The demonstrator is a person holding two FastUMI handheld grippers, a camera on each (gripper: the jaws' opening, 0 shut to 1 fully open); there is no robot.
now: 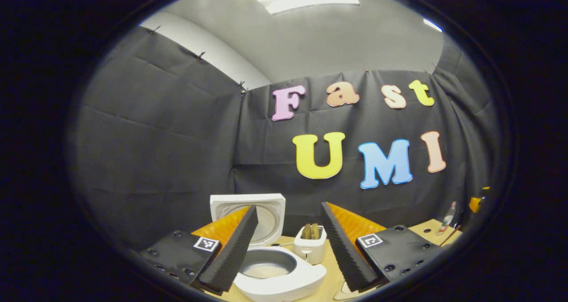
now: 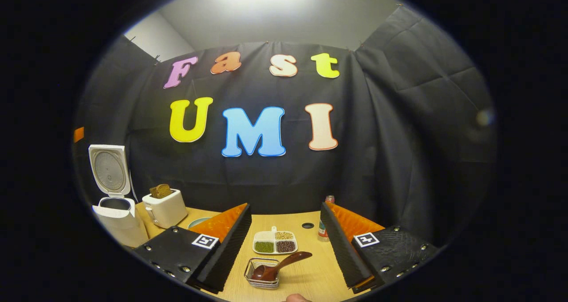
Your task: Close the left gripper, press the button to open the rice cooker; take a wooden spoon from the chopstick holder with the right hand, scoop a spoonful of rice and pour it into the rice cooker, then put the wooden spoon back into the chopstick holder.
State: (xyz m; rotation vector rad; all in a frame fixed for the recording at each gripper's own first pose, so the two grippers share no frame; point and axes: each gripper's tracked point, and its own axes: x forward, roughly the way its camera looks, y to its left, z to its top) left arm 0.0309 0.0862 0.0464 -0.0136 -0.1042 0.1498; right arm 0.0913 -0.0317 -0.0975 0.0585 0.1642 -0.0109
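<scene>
Both jaws open; toaster [image 1: 310, 244] beside open rice cooker [image 1: 277, 271]; wooden spoon [image 2: 279, 266] in wire holder [image 2: 262, 279].

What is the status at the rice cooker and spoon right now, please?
Both grippers open, holding nothing. Rice cooker lid up, something pale in the pot. Wooden spoon resting in the wire holder, ahead of the right gripper. Nothing blocking it.

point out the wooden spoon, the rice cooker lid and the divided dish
wooden spoon [image 2: 279, 266]: right gripper view, on the handle near the bowl.
rice cooker lid [image 2: 108, 171]: right gripper view, on the raised lid's inner plate.
divided dish [image 2: 266, 236]: right gripper view, on its pale compartment.
</scene>
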